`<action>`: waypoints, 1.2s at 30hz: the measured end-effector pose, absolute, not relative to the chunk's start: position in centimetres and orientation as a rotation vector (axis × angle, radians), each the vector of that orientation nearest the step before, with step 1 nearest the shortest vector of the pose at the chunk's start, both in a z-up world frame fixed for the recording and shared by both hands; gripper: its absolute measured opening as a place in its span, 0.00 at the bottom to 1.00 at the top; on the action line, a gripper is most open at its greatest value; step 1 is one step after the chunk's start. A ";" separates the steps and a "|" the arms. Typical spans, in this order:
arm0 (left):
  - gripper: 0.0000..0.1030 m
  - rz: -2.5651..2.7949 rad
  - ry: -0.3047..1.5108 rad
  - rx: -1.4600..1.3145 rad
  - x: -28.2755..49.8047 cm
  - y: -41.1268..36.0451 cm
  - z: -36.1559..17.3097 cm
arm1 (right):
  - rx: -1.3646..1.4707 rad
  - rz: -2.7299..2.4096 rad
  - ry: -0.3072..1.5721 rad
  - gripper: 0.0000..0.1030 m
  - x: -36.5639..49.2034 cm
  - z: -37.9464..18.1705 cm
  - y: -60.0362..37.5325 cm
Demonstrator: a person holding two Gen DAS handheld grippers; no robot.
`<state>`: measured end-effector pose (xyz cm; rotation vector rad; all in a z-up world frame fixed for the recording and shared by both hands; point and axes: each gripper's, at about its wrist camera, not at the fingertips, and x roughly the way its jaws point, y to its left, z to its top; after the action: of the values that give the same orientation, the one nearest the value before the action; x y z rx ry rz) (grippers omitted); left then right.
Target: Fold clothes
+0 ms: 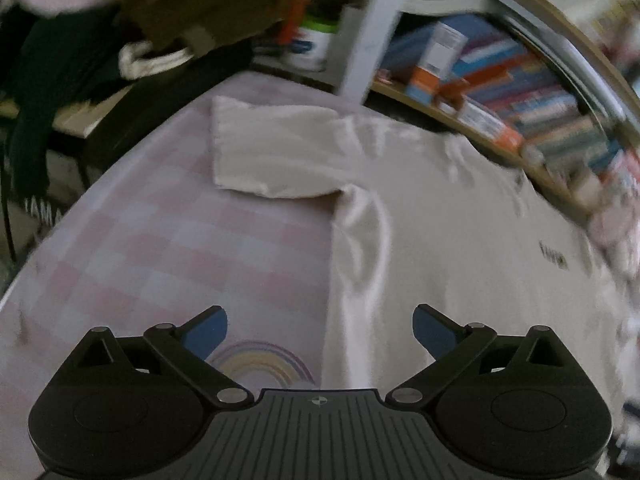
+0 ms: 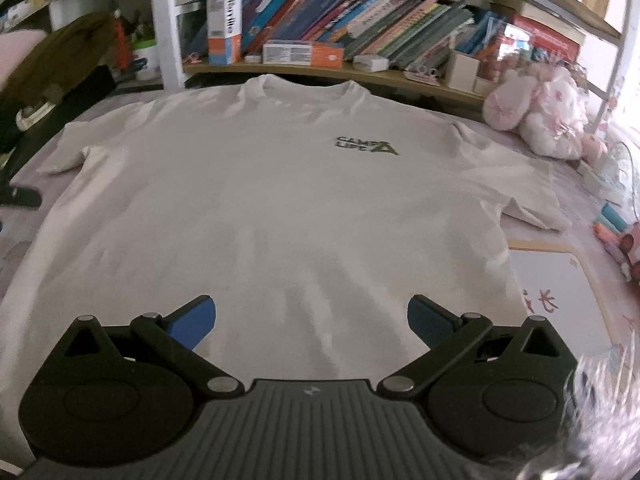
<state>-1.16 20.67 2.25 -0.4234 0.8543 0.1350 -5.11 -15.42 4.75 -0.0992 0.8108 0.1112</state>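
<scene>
The left gripper [image 1: 320, 332] hangs with its blue-padded jaws spread wide and nothing between them, poised over the edge of the white T-shirt [image 1: 440, 220] where the cloth meets the pink checked bedsheet [image 1: 160, 248]. The right gripper [image 2: 312, 320] is just as wide apart and just as empty, low over the shirt's lower body.

The shirt lies face up and spread flat on the bed, collar toward the bookshelf [image 2: 360, 28], both sleeves out to the sides.

What worries me is the left sleeve [image 1: 272, 148]. There is a bunched ridge of cloth at the armpit, and a jaw closing there could catch only the top layer, so the fold would drag crooked or leave a lump underneath. If the two grippers lift unevenly, the flat body could wrinkle or slide across the sheet.

The left view is smeared, probably by motion, yet it alone shows that ridge, the rainbow print [image 1: 260, 364] on the sheet and the shirt's side edge. The right view alone shows the whole garment squarely: the collar [image 2: 304, 84], the chest logo [image 2: 366, 146], the right sleeve [image 2: 532, 200], and the pink plush toys [image 2: 536, 116] lying near that shoulder, close enough to snag a swinging sleeve.
</scene>
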 end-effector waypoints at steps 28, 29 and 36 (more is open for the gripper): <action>0.45 0.426 0.616 -1.334 4.9 31.3 -3.5 | -0.070 0.079 0.892 1.00 -3.5 3.8 -17.5; 0.41 0.431 0.617 -1.331 4.9 31.3 -3.5 | -0.062 0.083 0.901 1.00 -3.4 3.7 -17.7; 0.06 0.458 0.600 -1.346 4.4 31.6 -4.8 | -0.070 0.136 0.901 1.00 -3.4 3.3 -17.9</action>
<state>4.36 31.64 -4.82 -1.3460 0.5997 0.4579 -3.43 -17.92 3.34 -0.0704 0.9014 0.1359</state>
